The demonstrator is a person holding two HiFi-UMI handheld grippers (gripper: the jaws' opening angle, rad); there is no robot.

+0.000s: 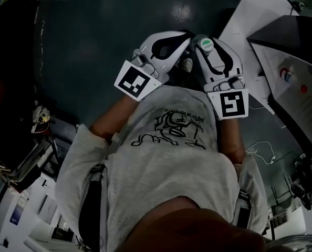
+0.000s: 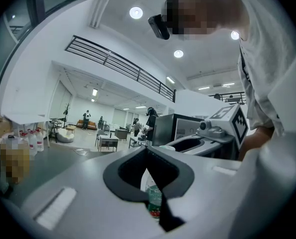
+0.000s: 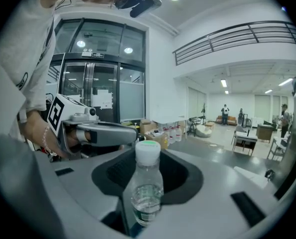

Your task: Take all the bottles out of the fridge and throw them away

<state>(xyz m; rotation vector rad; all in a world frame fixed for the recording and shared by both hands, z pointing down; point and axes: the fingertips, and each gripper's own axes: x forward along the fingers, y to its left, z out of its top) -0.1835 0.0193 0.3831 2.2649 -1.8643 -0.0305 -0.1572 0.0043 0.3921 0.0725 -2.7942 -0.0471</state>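
My right gripper (image 3: 147,180) has its jaws pinching a clear bottle (image 3: 147,195) upright between them (white cap topmost). My left gripper (image 2: 150,176) has its jaws clamped on a green-labelled bottle (image 2: 155,200).

An open office hall, with mezzanine railing (image 2: 123,66), desks (image 2: 108,142), glass doors (image 3: 95,93).
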